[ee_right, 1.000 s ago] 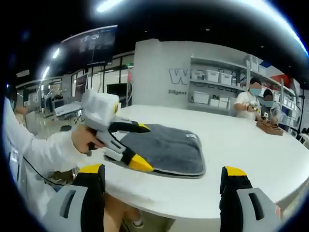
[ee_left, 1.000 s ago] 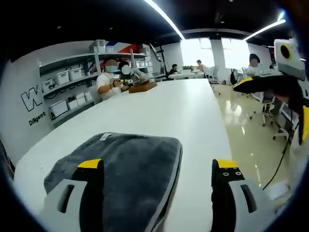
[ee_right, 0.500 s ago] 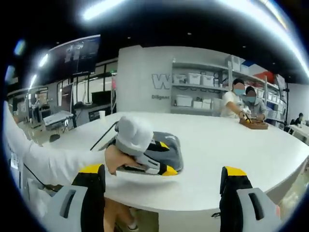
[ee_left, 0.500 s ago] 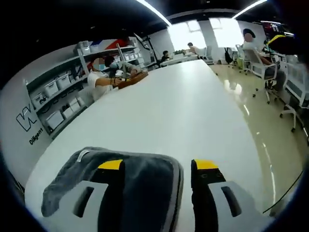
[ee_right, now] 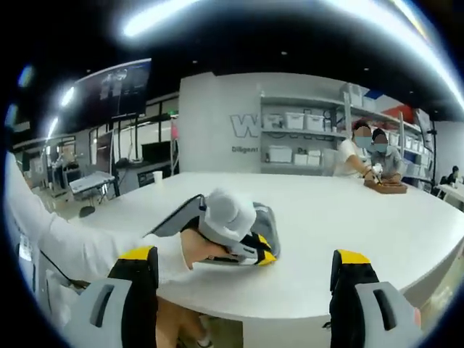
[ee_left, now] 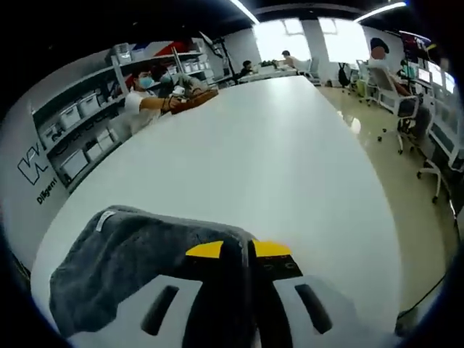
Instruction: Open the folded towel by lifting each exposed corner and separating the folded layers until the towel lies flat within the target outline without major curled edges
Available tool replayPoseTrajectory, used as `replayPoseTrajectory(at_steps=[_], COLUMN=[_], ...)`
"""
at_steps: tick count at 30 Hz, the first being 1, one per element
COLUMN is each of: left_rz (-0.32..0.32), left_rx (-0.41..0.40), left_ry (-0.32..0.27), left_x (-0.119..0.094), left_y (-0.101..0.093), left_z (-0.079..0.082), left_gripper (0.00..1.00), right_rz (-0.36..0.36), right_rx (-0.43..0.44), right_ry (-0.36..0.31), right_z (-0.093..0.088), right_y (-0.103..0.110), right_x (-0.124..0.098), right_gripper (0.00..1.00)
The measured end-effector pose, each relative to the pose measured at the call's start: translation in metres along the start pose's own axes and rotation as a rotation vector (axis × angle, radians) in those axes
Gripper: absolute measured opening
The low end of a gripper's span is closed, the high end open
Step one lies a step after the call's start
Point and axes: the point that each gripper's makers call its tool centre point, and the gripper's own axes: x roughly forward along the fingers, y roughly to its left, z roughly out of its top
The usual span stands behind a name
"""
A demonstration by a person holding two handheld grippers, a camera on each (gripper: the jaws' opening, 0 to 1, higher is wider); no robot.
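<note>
On a long white table [ee_left: 290, 159], a folded dark grey towel [ee_left: 130, 254] lies at the near end, close to the table's near edge. In the left gripper view, the left gripper [ee_left: 238, 250] has its two yellow-tipped jaws pinched together on the towel's right edge, with the fabric caught between them. A small white label [ee_left: 104, 220] sits at the towel's far left corner. In the right gripper view, the right gripper [ee_right: 246, 255] hangs off the near side of the table with its jaws spread wide and nothing between them. The same view shows the left gripper [ee_right: 264, 256] from the side, held by a hand [ee_right: 199, 250] in a white sleeve [ee_right: 80, 246], its tips at the towel [ee_right: 264, 221]. Far along the table, two seated people [ee_right: 373, 156] work beside wall shelves [ee_right: 304, 138] holding white bins.
</note>
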Motion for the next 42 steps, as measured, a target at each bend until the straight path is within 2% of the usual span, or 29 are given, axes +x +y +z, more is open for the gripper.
replayPoseTrajectory(at_steps=[2, 9, 17, 19, 21, 22, 25, 26, 28, 32, 37, 38, 42], left_rz=[-0.003, 0.004, 0.093, 0.149, 0.190, 0.227, 0.300, 0.330, 0.371, 0.482, 0.617, 0.646, 0.765], left_rx=[-0.001, -0.049, -0.130, -0.147, -0.160, -0.171, -0.190, -0.197, -0.207, -0.243, -0.292, -0.331, -0.377], left_ry=[-0.006, -0.021, -0.087, -0.095, -0.097, -0.097, -0.092, -0.087, -0.077, -0.052, -0.002, 0.003, 0.061], left_x=[-0.001, -0.009, -0.049, -0.069, -0.083, -0.099, -0.133, -0.144, -0.163, -0.218, -0.293, -0.314, -0.379], left_y=[0.001, 0.016, 0.074, 0.104, 0.124, 0.143, 0.175, 0.192, 0.210, 0.249, 0.281, 0.285, 0.289], left_z=[0.002, 0.006, 0.011, 0.005, -0.002, -0.010, -0.033, -0.041, -0.057, -0.101, -0.166, -0.186, -0.250], left_gripper=[0.02, 0.02, 0.02, 0.02, 0.02, 0.02, 0.02, 0.02, 0.02, 0.02, 0.02, 0.02, 0.02], right_rz=[0.008, 0.006, 0.013, 0.020, 0.023, 0.026, 0.032, 0.035, 0.039, 0.046, 0.065, 0.069, 0.094], right_rx=[-0.003, 0.000, -0.006, -0.008, -0.011, -0.013, -0.017, -0.020, -0.023, -0.035, -0.053, -0.055, -0.074], right_ry=[-0.001, 0.002, 0.024, 0.035, 0.041, 0.044, 0.049, 0.051, 0.059, 0.080, 0.100, 0.103, 0.129], right_z=[0.001, 0.000, -0.005, -0.006, -0.007, -0.008, -0.008, -0.009, -0.010, -0.013, -0.015, -0.015, -0.019], right_y=[0.002, 0.000, 0.004, 0.007, 0.008, 0.010, 0.015, 0.016, 0.018, 0.024, 0.035, 0.036, 0.047], right_x=[0.001, 0.003, 0.010, 0.013, 0.014, 0.015, 0.017, 0.018, 0.020, 0.025, 0.031, 0.032, 0.040], right_gripper=[0.99, 0.99, 0.99, 0.99, 0.99, 0.99, 0.99, 0.99, 0.99, 0.99, 0.99, 0.99, 0.99])
